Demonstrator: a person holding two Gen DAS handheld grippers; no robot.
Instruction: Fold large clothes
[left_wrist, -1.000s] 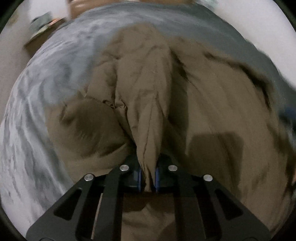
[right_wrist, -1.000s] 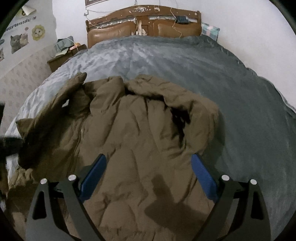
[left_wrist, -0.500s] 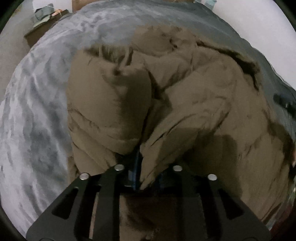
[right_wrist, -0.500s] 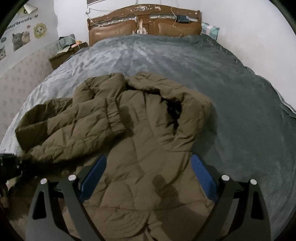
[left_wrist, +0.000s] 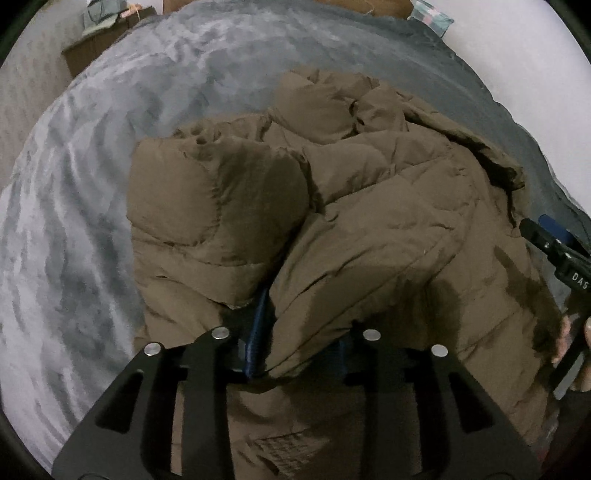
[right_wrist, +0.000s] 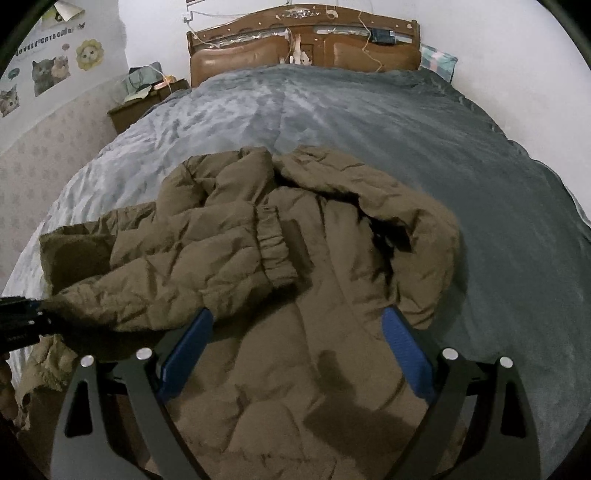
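While the left tool (left_wrist: 295, 350) is clamped on a thick fold of the brown padded jacket (left_wrist: 369, 229), its blue pads pressed narrowly together with the fabric bunched between them, the right tool (right_wrist: 295, 332) hangs wide open above the same garment with nothing between its fingers (right_wrist: 186, 347).

Nearest the left tool, the gripped fold rises straight out of the pads and splits into two puffy masses: a rounded quilted bulge to the left and a broader panel sloping off to the right. At the right edge of the left wrist view, the other tool (left_wrist: 561, 251) shows as a black arm with a blue pad, just above the jacket's right side.

From the right wrist view, the jacket's quilted body lies directly under and between the spread fingers, filling the near ground. Just beyond the left finger, a sleeve (right_wrist: 177, 266) lies folded across the body, its elastic cuff (right_wrist: 275, 251) resting near the middle of the garment. Beyond the right finger, the hood (right_wrist: 399, 210) lies open and rumpled, with a dark hollow inside it. At the left edge of this view the left tool (right_wrist: 18, 317) is partly visible, against the sleeve's outer end.

The jacket lies on the near part of a bed covered by a grey blanket (right_wrist: 369, 118), which stretches bare beyond the hood. Farther off stands a brown wooden headboard (right_wrist: 303, 40), with a nightstand (right_wrist: 140, 107) to its left carrying some clutter.
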